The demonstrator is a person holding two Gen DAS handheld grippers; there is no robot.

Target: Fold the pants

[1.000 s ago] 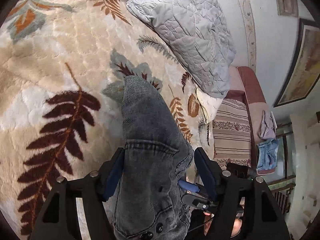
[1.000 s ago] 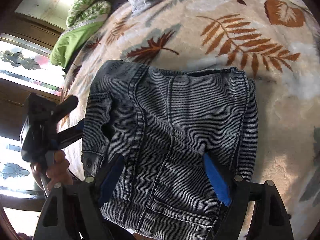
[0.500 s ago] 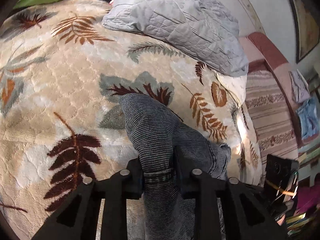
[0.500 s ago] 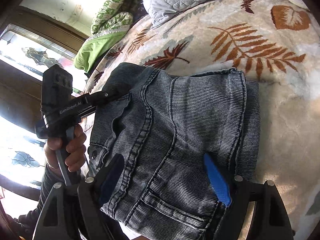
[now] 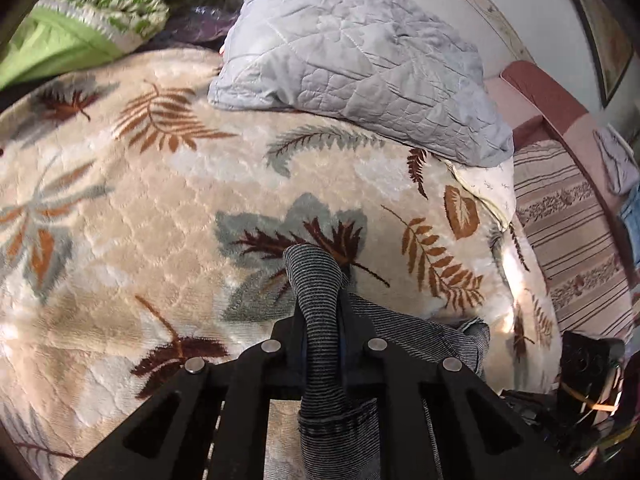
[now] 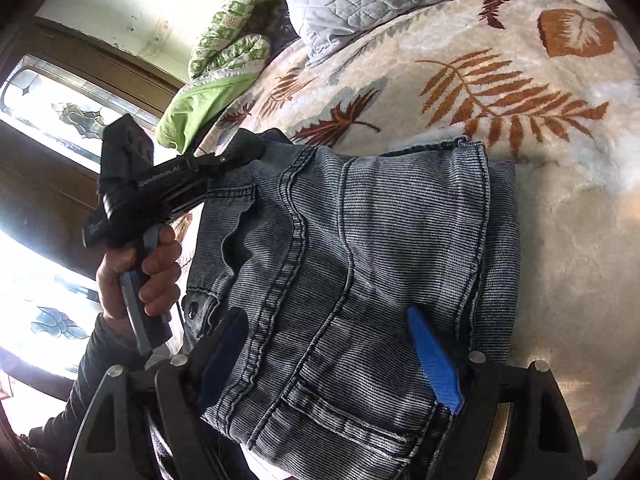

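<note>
Left wrist view is showing the left gripper (image 5: 322,320) clamped tight on a ridge of the pants (image 5: 316,304), its two black fingers pressed together with the grey striped denim bunched up between them and poking out past the tips. That pinched fold is standing above the leaf-patterned blanket (image 5: 120,240), and more of the denim is trailing down and to the right under the gripper's frame. A grey quilted pillow (image 5: 352,60) is lying at the far side of the blanket, with a green-and-white quilt (image 5: 100,12) beside it at the upper left and a striped sofa (image 5: 568,248) off to the right.

From the right wrist view, the left gripper (image 6: 240,158) is reaching in from the left, roughly level, its closed tip biting the upper left corner of the pants (image 6: 360,260). A left hand (image 6: 140,276) is wrapping around its handle, fingers curled on the grip, a dark sleeve running down from the wrist. The right gripper (image 6: 328,360) is hanging over the near part of the garment with its jaws spread wide, a blue pad showing on each finger, and denim is lying across the gap between them. I cannot tell whether the pads are touching the cloth. The pants are lying folded into a compact block on the blanket (image 6: 560,200), seams and a pocket facing up, near the bed's edge by the window (image 6: 60,120).
</note>
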